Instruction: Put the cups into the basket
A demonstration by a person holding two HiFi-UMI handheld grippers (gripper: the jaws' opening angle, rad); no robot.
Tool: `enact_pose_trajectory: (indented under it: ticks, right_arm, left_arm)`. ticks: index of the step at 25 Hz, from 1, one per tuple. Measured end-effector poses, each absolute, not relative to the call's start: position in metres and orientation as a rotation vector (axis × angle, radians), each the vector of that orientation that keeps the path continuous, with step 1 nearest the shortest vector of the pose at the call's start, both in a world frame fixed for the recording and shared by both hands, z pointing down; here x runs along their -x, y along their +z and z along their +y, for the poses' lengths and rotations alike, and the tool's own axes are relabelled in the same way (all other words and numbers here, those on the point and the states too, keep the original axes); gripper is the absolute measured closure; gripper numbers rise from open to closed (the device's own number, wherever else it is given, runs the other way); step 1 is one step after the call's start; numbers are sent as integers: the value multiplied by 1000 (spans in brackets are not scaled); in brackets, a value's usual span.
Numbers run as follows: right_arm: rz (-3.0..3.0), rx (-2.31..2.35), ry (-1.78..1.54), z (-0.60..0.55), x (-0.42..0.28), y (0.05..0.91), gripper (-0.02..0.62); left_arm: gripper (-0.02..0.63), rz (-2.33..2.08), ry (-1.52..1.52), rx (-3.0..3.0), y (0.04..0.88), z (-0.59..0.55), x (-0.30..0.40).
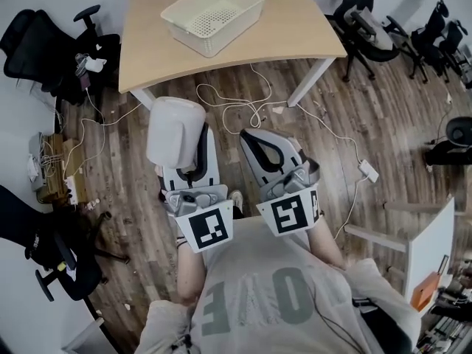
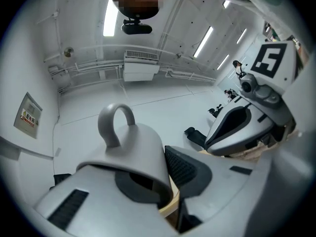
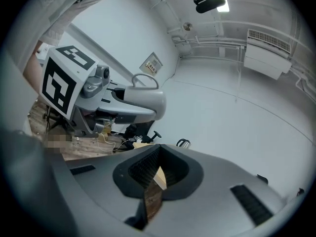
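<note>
A pale grey cup (image 1: 175,131) with a loop handle (image 2: 116,122) hangs on my left gripper (image 1: 195,152), which is shut on its wall: one jaw sits inside the cup (image 2: 136,149) and the other outside. I hold it over the floor, short of the table. The white perforated basket (image 1: 214,15) stands on the wooden table (image 1: 302,32) and has nothing in it. My right gripper (image 1: 257,143) is beside the left, shut and holding nothing (image 3: 157,174). From the right gripper view the cup (image 3: 145,98) shows at the left.
Cables (image 1: 236,109) and a white power adapter (image 1: 369,172) lie on the wooden floor between me and the table. Black office chairs stand at the left (image 1: 44,46) and far right (image 1: 369,21). A white table edge (image 1: 431,242) is at the right.
</note>
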State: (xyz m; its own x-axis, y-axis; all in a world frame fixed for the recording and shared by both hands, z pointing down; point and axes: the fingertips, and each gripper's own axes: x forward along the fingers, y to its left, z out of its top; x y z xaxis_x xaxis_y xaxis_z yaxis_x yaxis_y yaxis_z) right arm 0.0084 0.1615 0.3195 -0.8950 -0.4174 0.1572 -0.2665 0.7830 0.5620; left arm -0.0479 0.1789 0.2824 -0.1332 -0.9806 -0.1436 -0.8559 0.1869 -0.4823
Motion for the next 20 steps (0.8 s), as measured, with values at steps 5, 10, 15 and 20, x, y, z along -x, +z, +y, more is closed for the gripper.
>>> enact_pose_trajectory:
  ticks: [5, 10, 15, 20]
  right_arm:
    - [-2686, -516, -822, 137, 27, 320, 597]
    - [-2669, -527, -827, 110, 40, 320, 597]
    - [-2673, -553, -823, 63, 53, 323, 597]
    - [-2689, -558, -837, 3, 72, 314, 597]
  left_arm:
    - [558, 2036, -401, 1674, 278, 162, 83]
    - [558, 2066, -410, 1686, 287, 138, 106]
    - [558, 2061, -428, 1689, 290, 95, 121]
    - [558, 2056, -440, 1673, 284, 41, 135]
